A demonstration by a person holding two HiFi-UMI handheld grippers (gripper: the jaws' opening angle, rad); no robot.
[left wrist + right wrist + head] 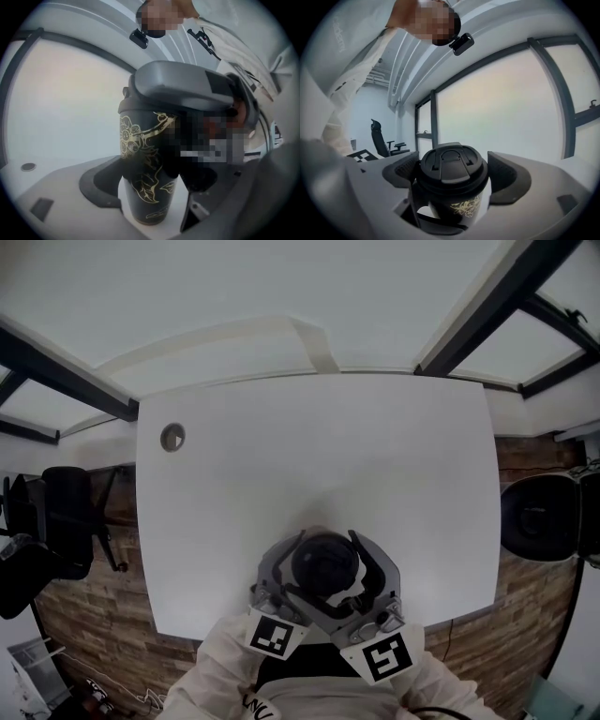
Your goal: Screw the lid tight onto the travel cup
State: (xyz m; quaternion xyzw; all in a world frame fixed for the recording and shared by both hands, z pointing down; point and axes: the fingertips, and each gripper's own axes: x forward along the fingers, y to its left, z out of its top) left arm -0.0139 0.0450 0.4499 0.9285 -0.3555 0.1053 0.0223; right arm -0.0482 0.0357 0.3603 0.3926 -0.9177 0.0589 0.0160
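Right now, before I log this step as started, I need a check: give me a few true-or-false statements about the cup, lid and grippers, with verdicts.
1. The lid is on the cup. True.
2. The cup is plain white. False: it is dark with a gold flower pattern.
3. The right gripper has the lid between its jaws, and the left gripper has the cup's body. True.
4. The cup lies on its side. False: it is upright.
5. The cup is at the far edge of the table. False: it is by the near edge, close to the person.
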